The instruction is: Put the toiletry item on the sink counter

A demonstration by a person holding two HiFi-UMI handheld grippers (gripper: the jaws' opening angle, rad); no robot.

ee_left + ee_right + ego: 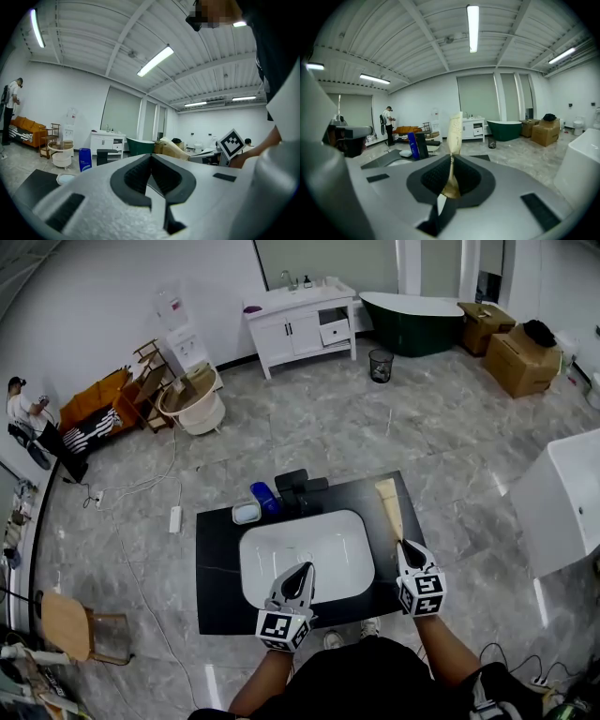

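Both claws are clenched: the right claw (405, 545) grips the cream toiletry tube (388, 507), its long axis running straight ahead over the table's (216, 568) right strip beside the basin (281, 549); the left claw (302, 573) is empty.

**Both grippers over the black sink counter**

Black sink counter (214, 568) stands on a grey marble floor, with a white basin (319, 540) set into it. Left gripper (304, 570) is above the basin's near edge, jaws together. Right gripper (406, 546) is over the counter's right side; a cream toiletry tube (389, 502) runs from its jaw tips toward the far edge. Along the back edge: blue bottle (264, 496), pale dish (246, 513), black box (300, 486).
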